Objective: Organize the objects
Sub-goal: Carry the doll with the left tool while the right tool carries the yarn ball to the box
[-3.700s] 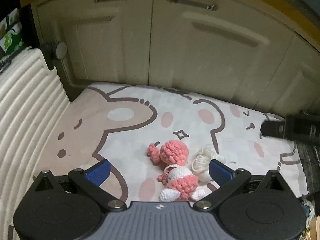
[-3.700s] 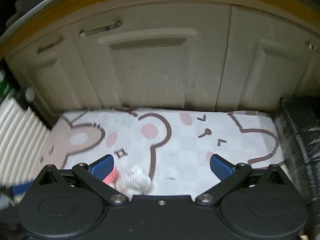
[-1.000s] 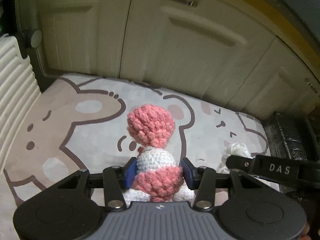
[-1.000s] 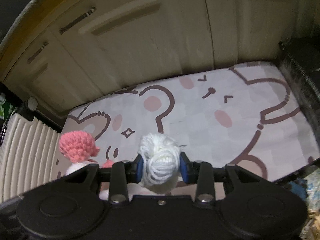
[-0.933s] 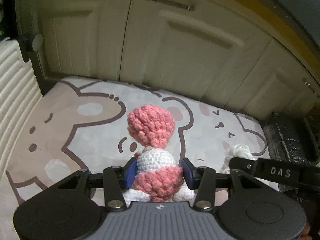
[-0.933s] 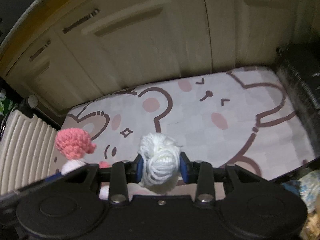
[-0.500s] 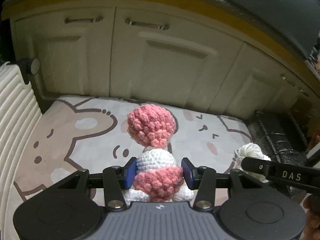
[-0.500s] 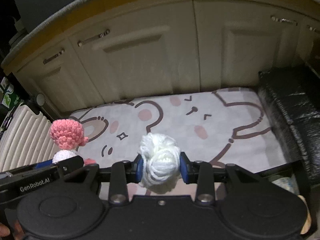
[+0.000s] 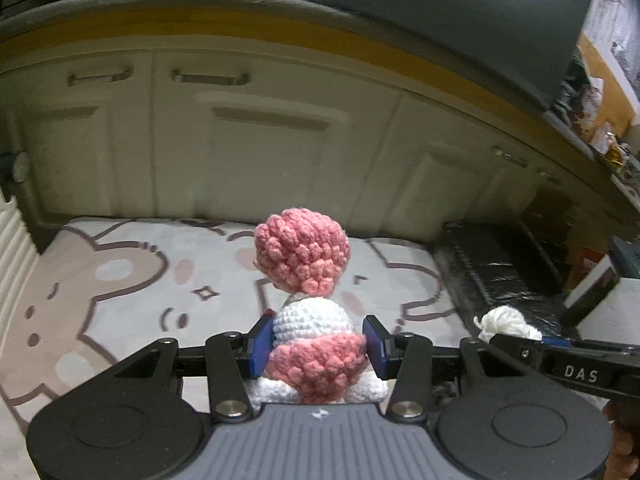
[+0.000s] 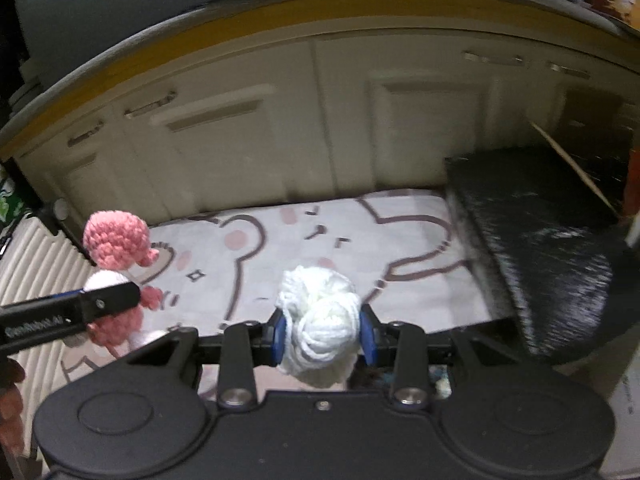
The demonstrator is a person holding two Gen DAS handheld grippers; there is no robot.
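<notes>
A pink and white crochet doll (image 9: 308,308) is clamped upright at its body by my left gripper (image 9: 318,344), held above the cartoon bear mat (image 9: 120,280). My right gripper (image 10: 323,334) is shut on a white ball of yarn (image 10: 320,324), also lifted off the mat (image 10: 400,248). In the right wrist view the doll (image 10: 116,248) and a finger of the left gripper show at the left. In the left wrist view the yarn (image 9: 506,322) and a finger of the right gripper show at the lower right.
Cream cabinet doors (image 9: 260,140) with a yellow-edged counter run behind the mat. A ribbed white case (image 10: 36,264) stands at the left. A black wrapped block (image 10: 552,248) lies at the mat's right end. Cluttered shelves (image 9: 604,92) at far right.
Both grippers have risen and drawn back from the mat with their loads. More of the counter edge and the black block at the right has come into view.
</notes>
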